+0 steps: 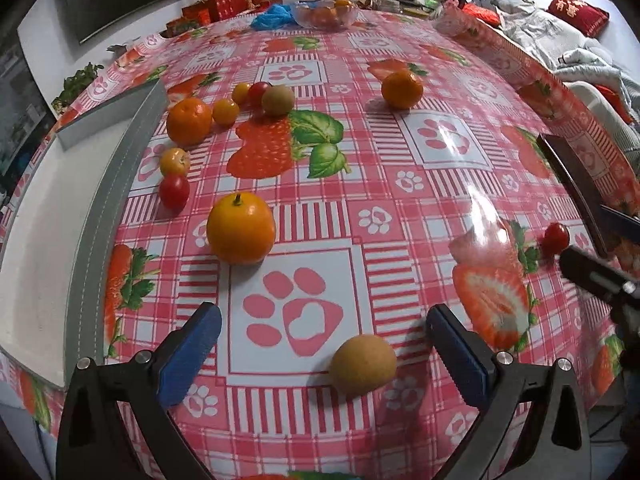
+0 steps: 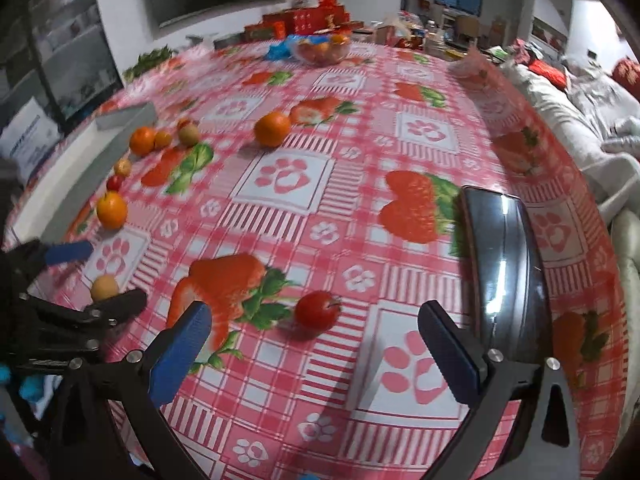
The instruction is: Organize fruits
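Red tomato (image 2: pixel 318 312) between right hand-held gripper (image 2: pixel 320 344) fingers

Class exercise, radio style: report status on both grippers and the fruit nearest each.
Left gripper open, tan round fruit between fingers. Right gripper open, red fruit just ahead. Dark tray right of it, nothing blocking.

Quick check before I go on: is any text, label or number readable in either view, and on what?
"有喜" (likely; the marks above it are unclear): gold characters on the red cushion.
Red gift boxes: gold print, too blurred to read.
White panel: blue lettering, too blurred to read.
Tablecloth: pictures only, no words.
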### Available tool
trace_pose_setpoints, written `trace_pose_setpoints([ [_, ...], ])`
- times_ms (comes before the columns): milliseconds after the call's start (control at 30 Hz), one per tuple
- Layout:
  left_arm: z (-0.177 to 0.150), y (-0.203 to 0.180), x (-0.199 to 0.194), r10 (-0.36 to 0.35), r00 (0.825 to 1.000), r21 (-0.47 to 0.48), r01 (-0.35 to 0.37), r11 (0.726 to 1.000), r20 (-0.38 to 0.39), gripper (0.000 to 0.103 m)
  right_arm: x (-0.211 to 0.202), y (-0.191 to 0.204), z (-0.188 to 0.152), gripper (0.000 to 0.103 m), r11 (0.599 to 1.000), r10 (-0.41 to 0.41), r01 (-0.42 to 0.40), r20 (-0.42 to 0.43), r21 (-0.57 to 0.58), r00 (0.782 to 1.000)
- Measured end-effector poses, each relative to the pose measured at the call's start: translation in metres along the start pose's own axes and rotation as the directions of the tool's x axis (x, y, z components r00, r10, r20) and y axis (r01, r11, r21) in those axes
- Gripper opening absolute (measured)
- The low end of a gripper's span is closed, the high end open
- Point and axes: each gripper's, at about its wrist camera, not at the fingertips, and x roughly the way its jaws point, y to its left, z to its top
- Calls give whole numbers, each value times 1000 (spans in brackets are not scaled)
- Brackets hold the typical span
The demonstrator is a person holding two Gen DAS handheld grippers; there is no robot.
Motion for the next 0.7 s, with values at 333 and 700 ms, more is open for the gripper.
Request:
trace_pose_setpoints([
  [333, -3, -4, -15, -7, 1000, 44, 5, 999, 29, 69, 13, -1, 1, 40, 1000, -20, 21, -29, 24, 999],
  [700, -3, -7, -24, -69, 997, 24, 68, 997, 19, 27, 6, -22, 3, 27, 978, 130, -123, -29, 170, 991],
])
